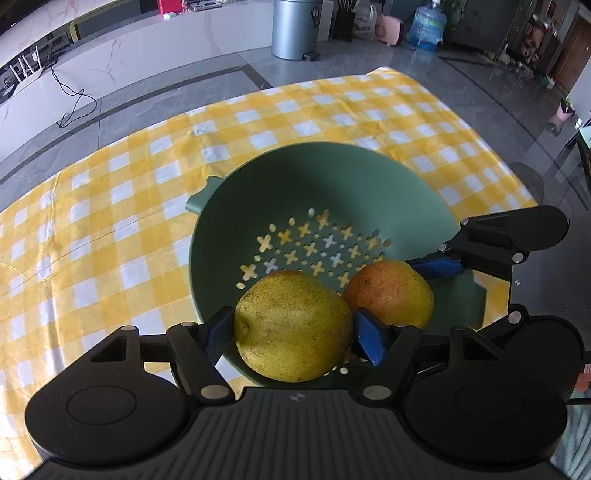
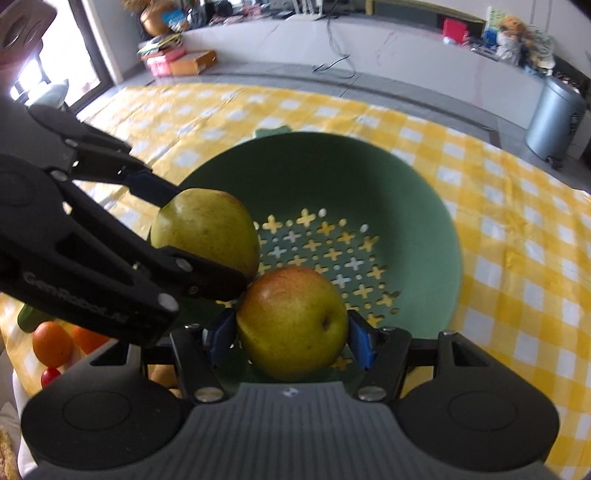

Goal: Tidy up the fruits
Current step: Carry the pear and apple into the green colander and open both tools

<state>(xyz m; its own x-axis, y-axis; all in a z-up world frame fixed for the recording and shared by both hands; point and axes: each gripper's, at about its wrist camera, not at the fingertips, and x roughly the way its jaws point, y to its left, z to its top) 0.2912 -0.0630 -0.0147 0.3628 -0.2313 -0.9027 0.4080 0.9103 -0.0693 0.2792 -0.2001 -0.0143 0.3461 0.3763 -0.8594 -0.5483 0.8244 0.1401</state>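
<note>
A green colander bowl (image 1: 295, 177) with cross-shaped holes stands on the yellow checked tablecloth (image 1: 110, 221). My left gripper (image 1: 294, 334) is shut on a yellow-green pear (image 1: 293, 326), its blue pads pressing both sides. The pear sits over the bowl's near side. My right gripper (image 2: 291, 334) is shut on a red-and-yellow pear (image 2: 291, 325), also over the bowl's near part. In the right wrist view the left gripper (image 2: 192, 236) comes in from the left with its pear (image 2: 207, 229), close beside the red-and-yellow pear. Whether either pear touches the bowl (image 2: 424, 206) I cannot tell.
Two oranges (image 2: 51, 343), a small red fruit (image 2: 50, 376) and a green item (image 2: 29, 317) lie on the cloth at the lower left of the right wrist view. A grey bin (image 1: 295, 27) stands on the floor past the table's far edge.
</note>
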